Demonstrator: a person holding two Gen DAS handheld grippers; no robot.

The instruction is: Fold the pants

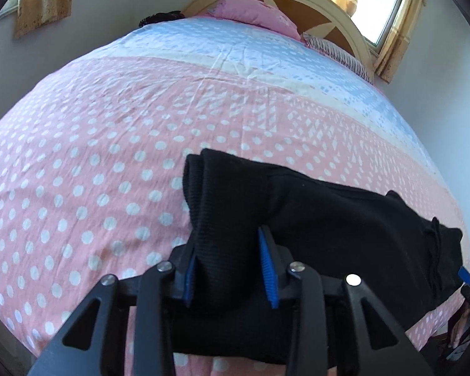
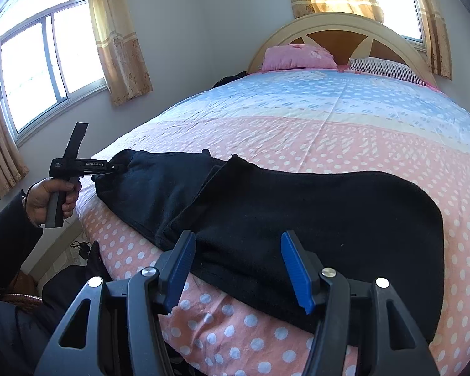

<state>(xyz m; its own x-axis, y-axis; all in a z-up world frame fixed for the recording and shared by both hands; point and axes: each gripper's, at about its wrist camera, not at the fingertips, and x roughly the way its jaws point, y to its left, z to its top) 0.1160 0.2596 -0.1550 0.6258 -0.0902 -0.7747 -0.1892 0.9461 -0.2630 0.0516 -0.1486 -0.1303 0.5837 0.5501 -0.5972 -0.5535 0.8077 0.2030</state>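
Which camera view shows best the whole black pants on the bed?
The right wrist view: there the black pants lie along the near edge of the bed, seen nearly from end to end. The left wrist view shows mainly one ribbed end between the left gripper pads, with the rest foreshortened.

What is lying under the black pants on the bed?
The black pants lie on the dotted pink bedsheet, near the bed's edge. The sheet shows all around them; whatever is directly beneath the fabric is covered and cannot be seen.
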